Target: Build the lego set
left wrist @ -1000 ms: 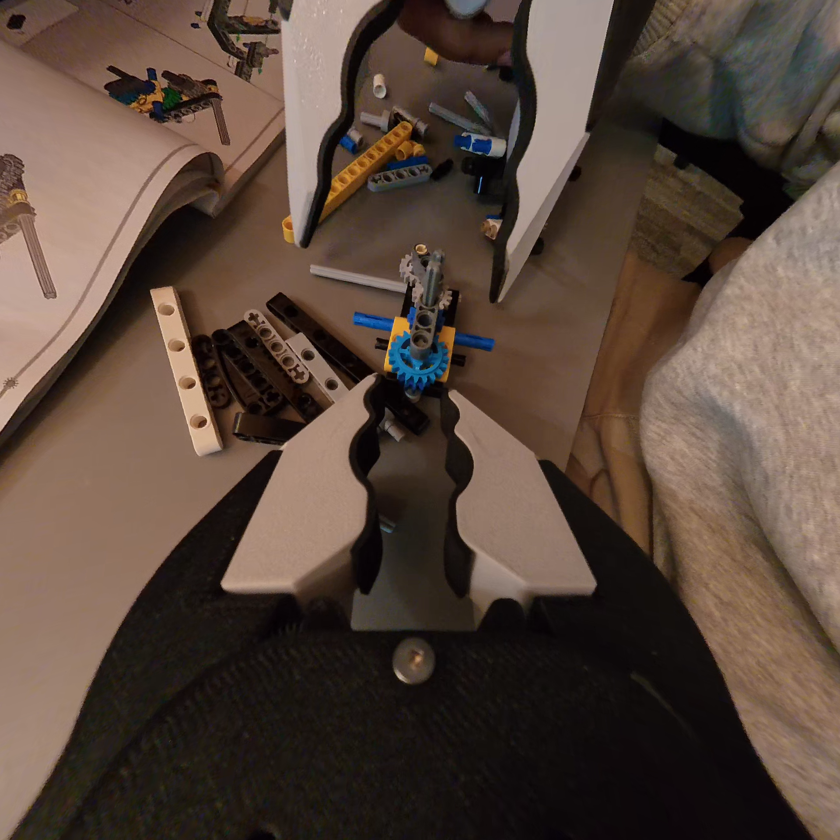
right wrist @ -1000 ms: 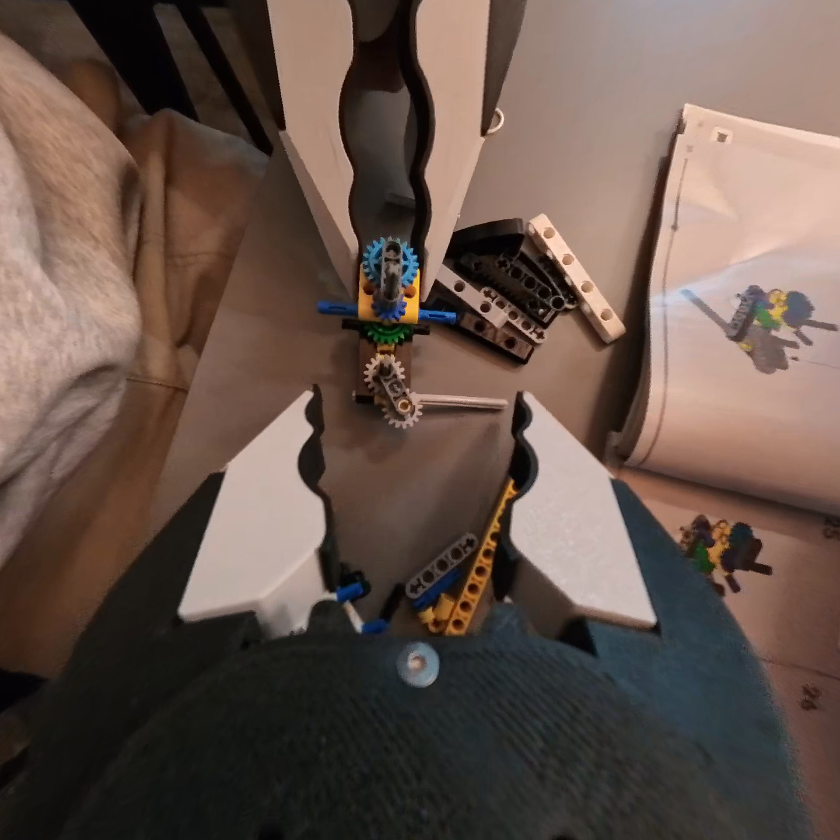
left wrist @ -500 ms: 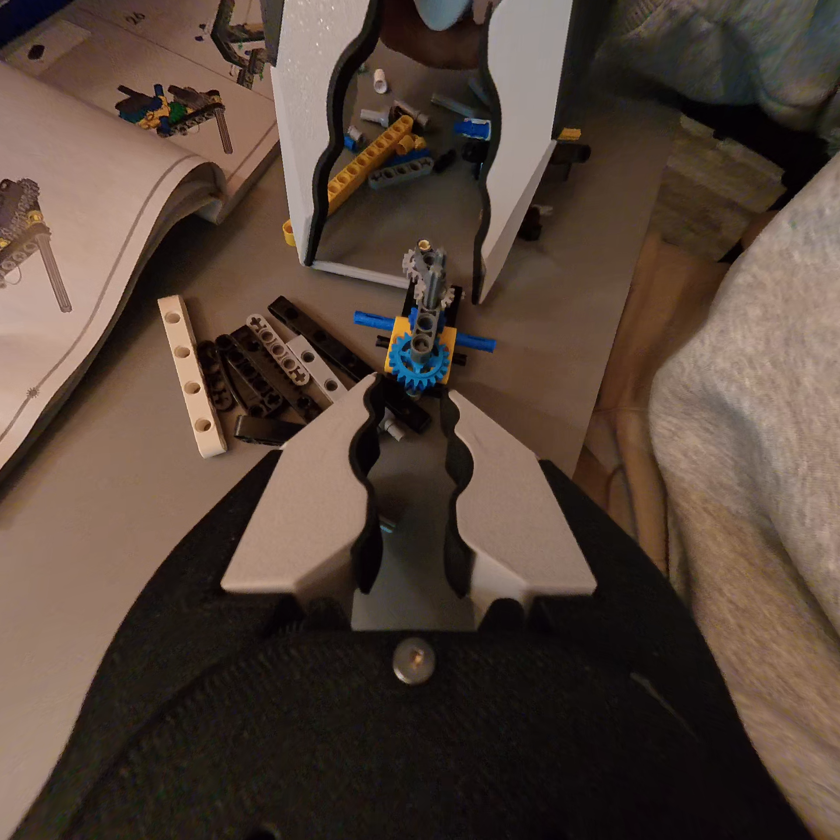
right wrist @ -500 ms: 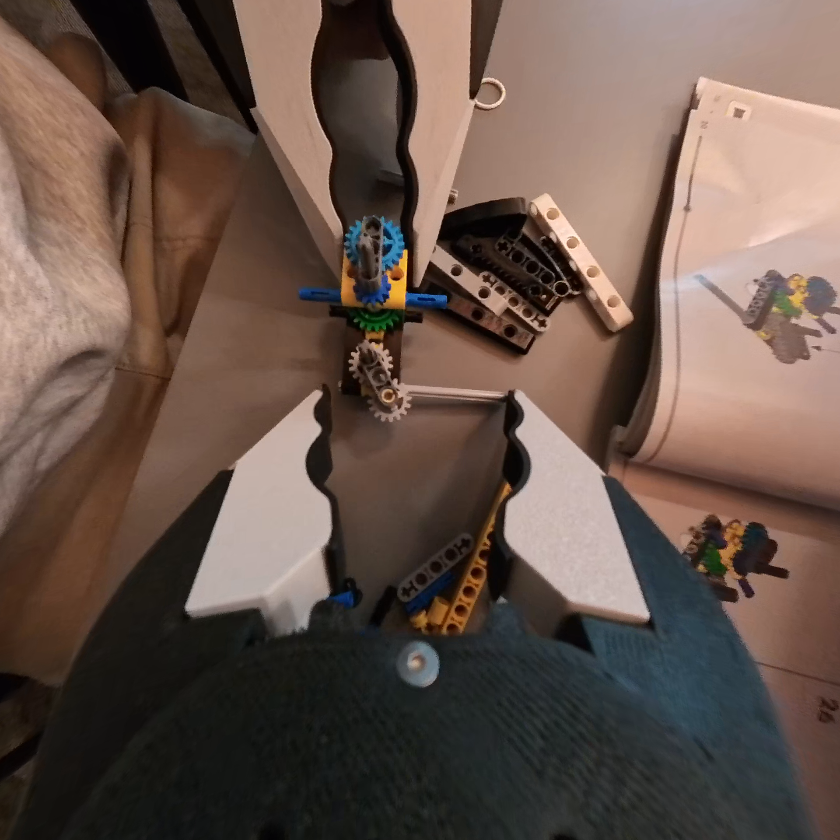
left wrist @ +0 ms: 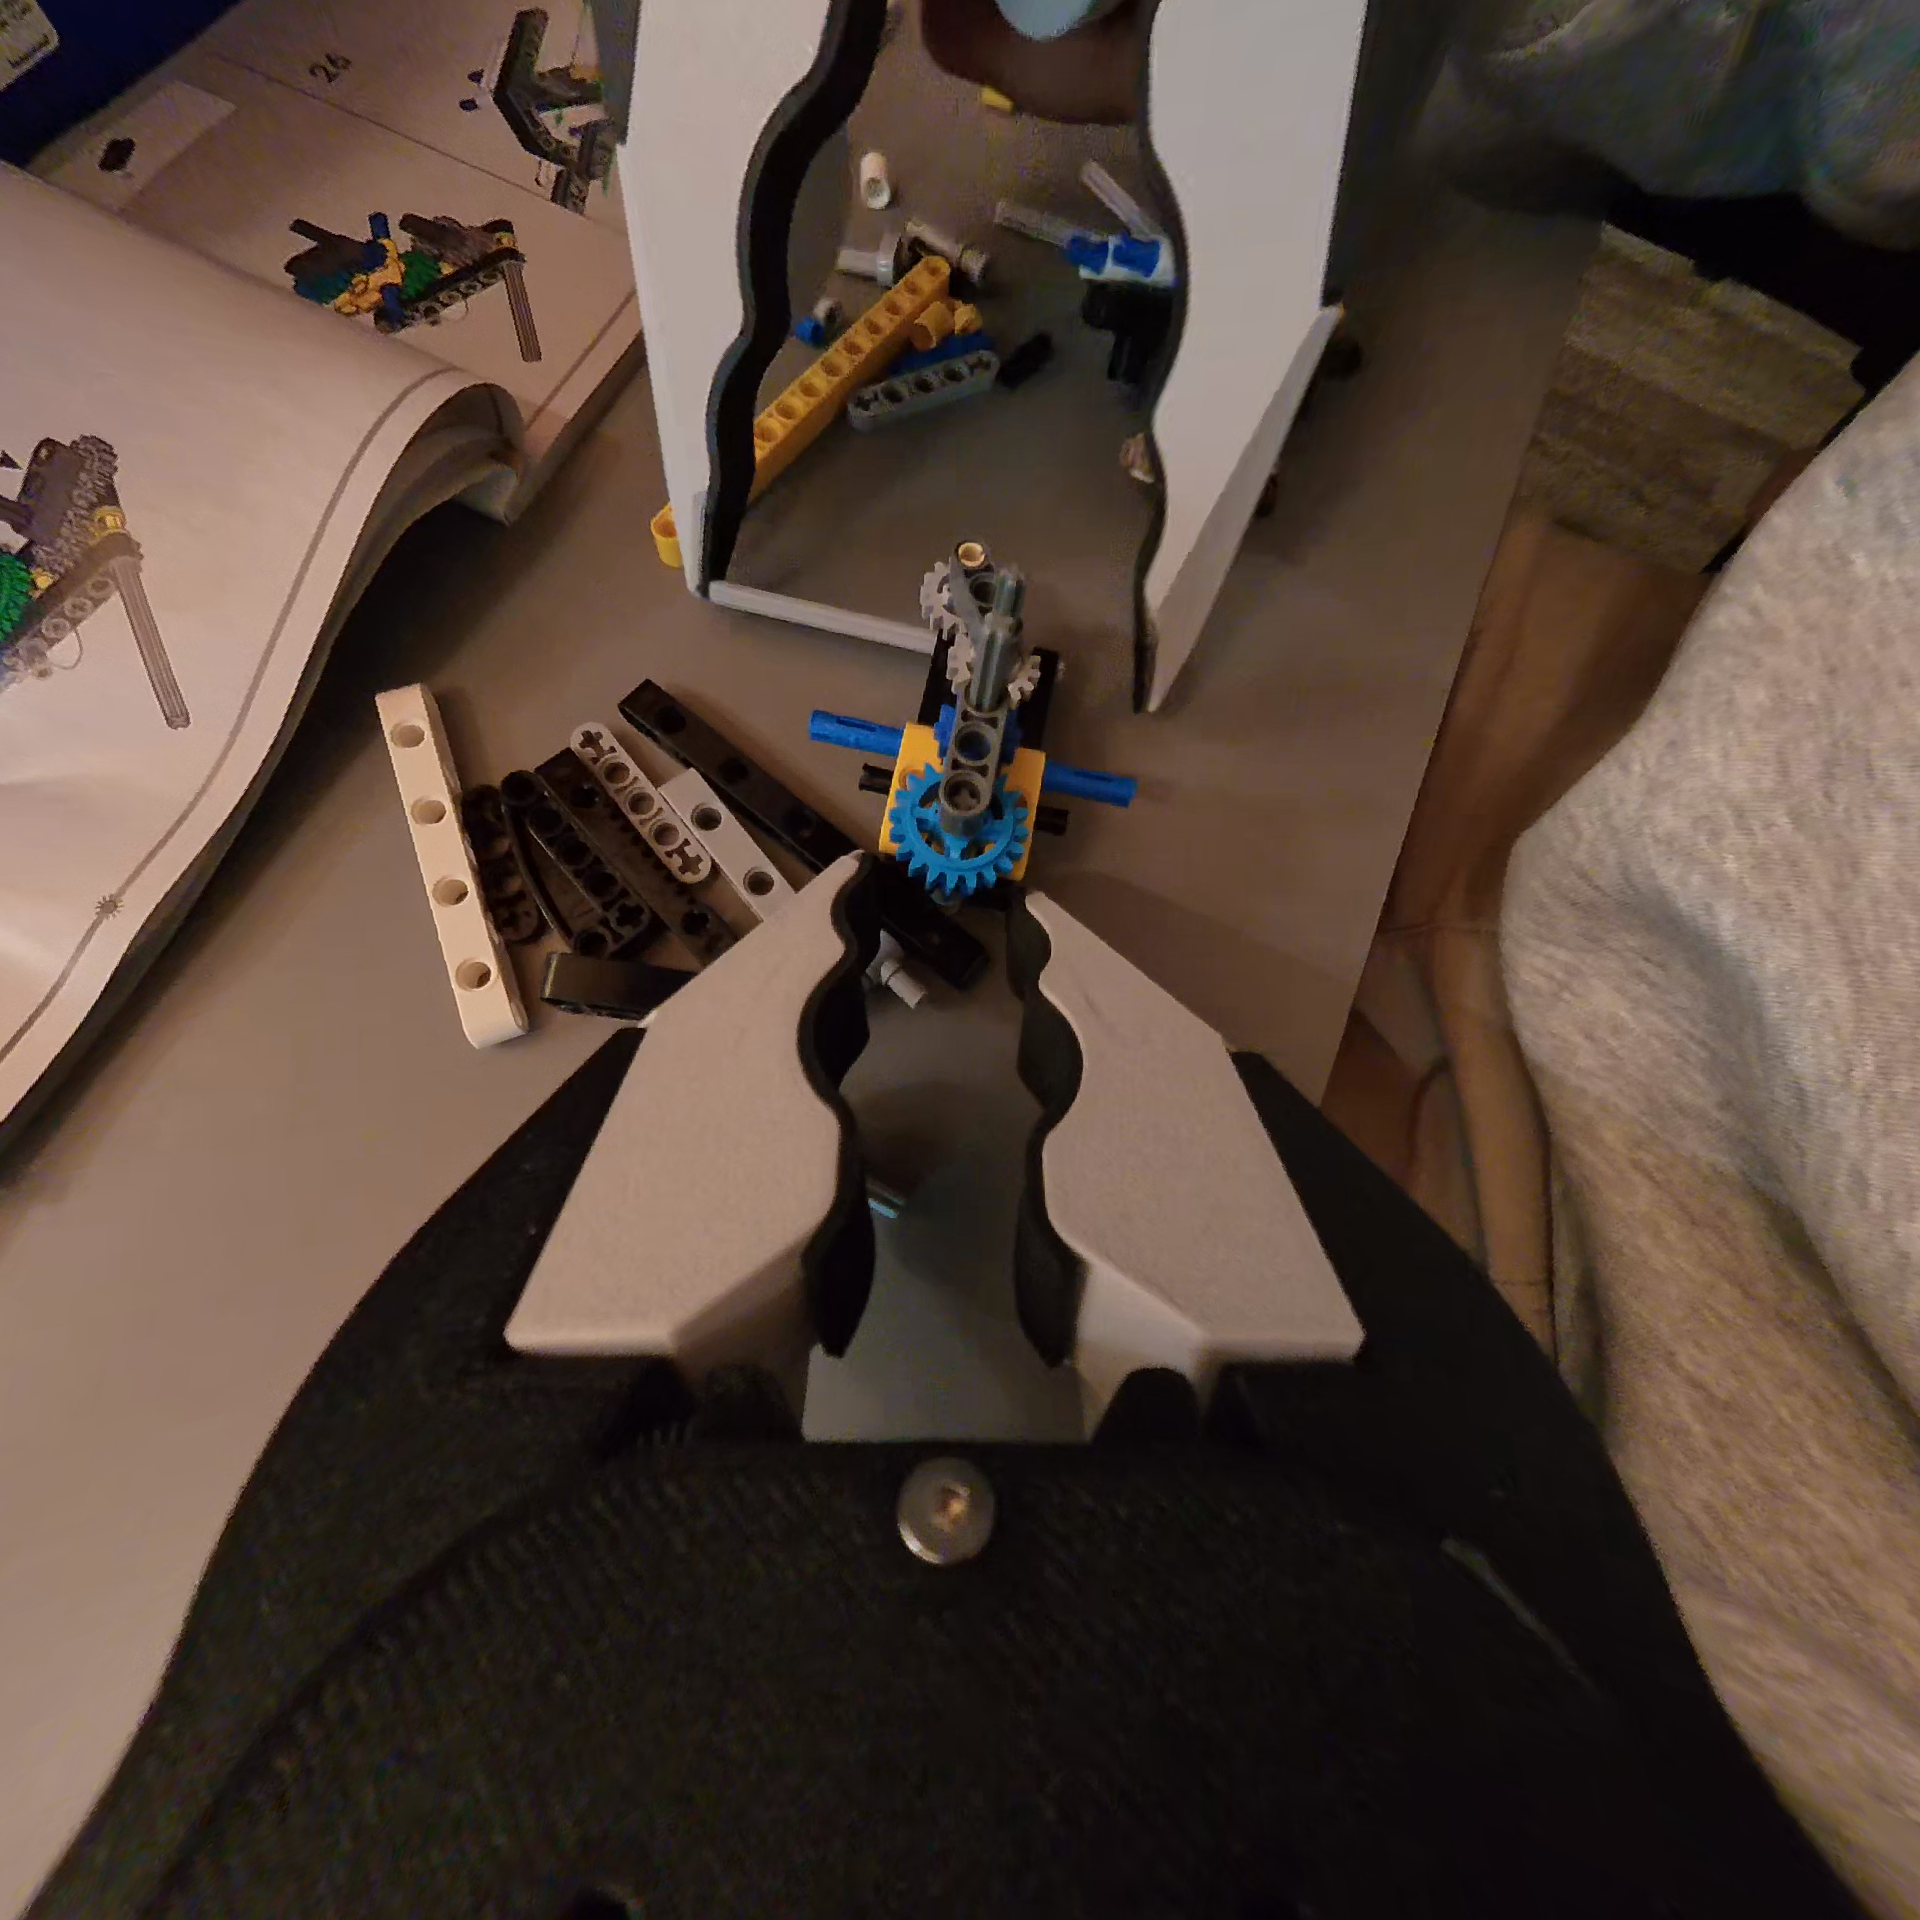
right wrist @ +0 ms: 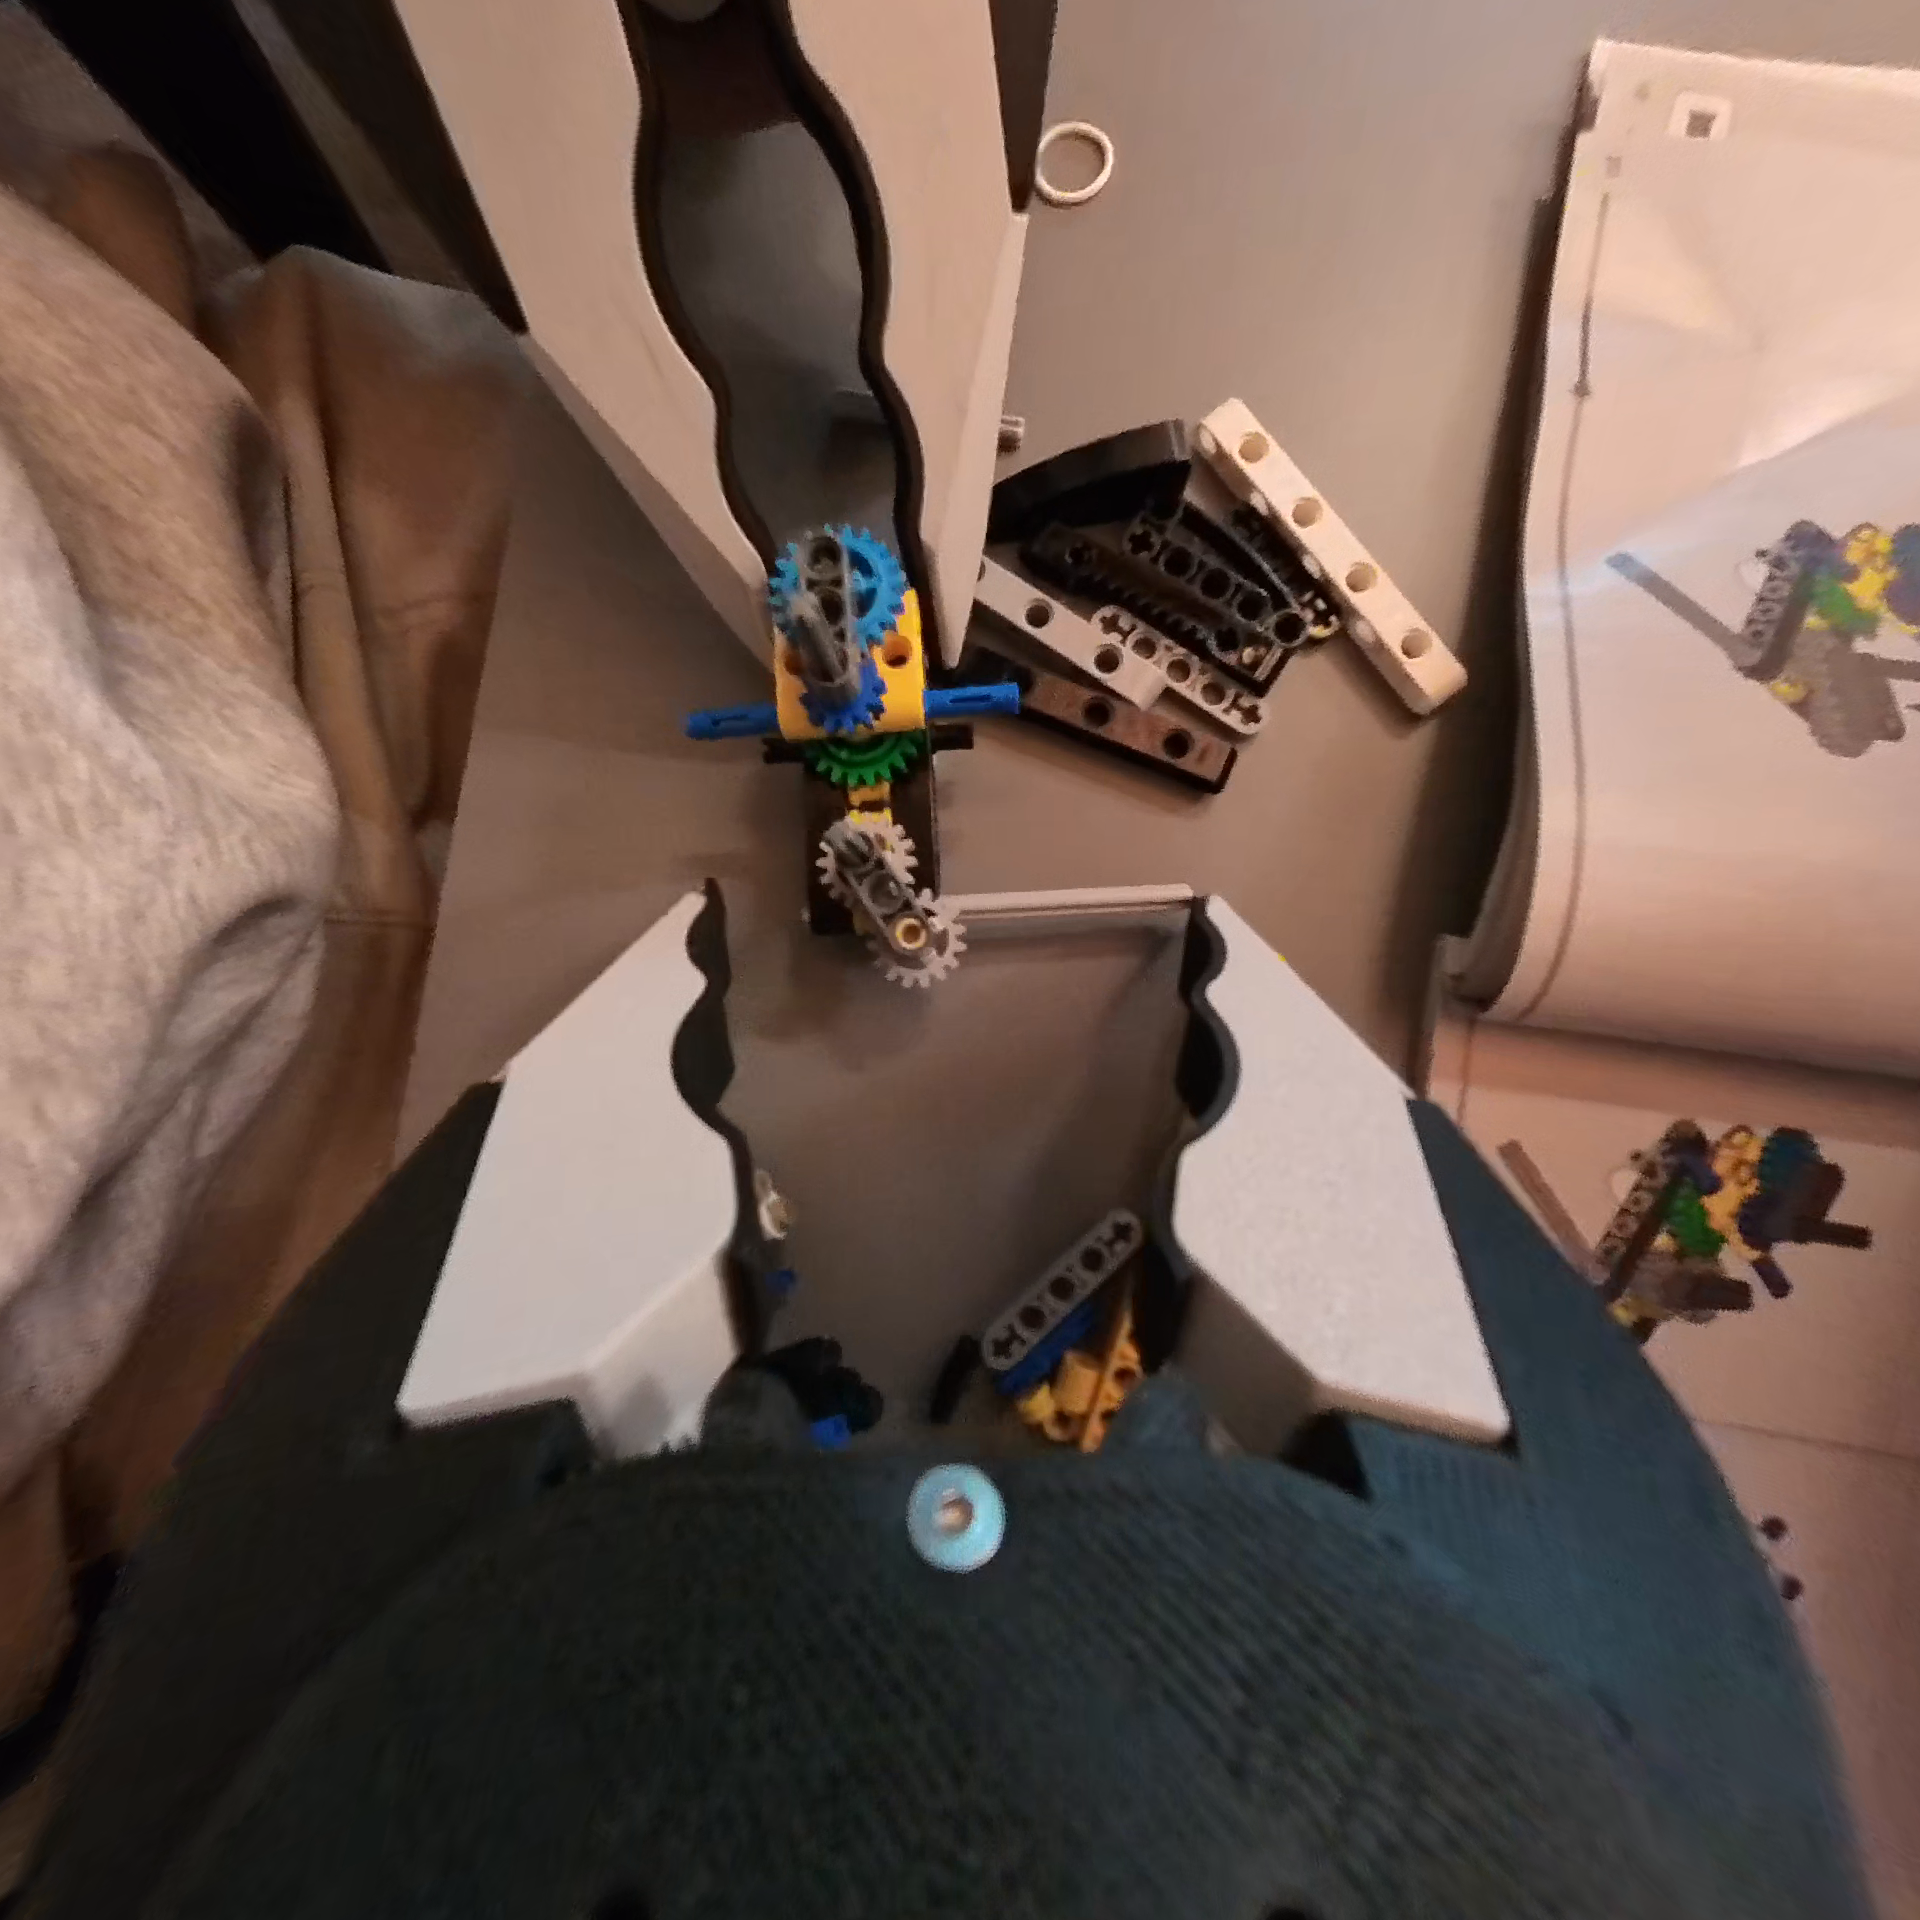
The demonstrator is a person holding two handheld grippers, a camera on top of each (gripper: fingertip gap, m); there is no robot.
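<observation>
My left claw [left wrist: 935, 914] was nearly pressed together, pinching the black foot of the model [left wrist: 961, 790] at its 6 o'clock end, as best I could judge. That grip had not shifted in the last second, and the model stood on the bench [left wrist: 260, 1143] just ahead of the tips, blue gear nearest me.

What changed was my right claw [right wrist: 956, 904]. It was spread wide and empty, and it had come in from 12 o'clock until its tips reached the model's far end, where the small grey gears were. The grey axle [right wrist: 1070, 899] lying flat there had been ahead of those tips a second before. Now it ran across the gap between them, one end under the 3 o'clock tip, the other by the gears.

I took that to mean the axle was the next piece, though it was not yet gripped. It lay crosswise to the gap, so closing would likely only nudge it. The spare beams [left wrist: 582, 862] lay untouched at the model's 9 o'clock, with the booklet [left wrist: 208, 520] open beyond them.
</observation>
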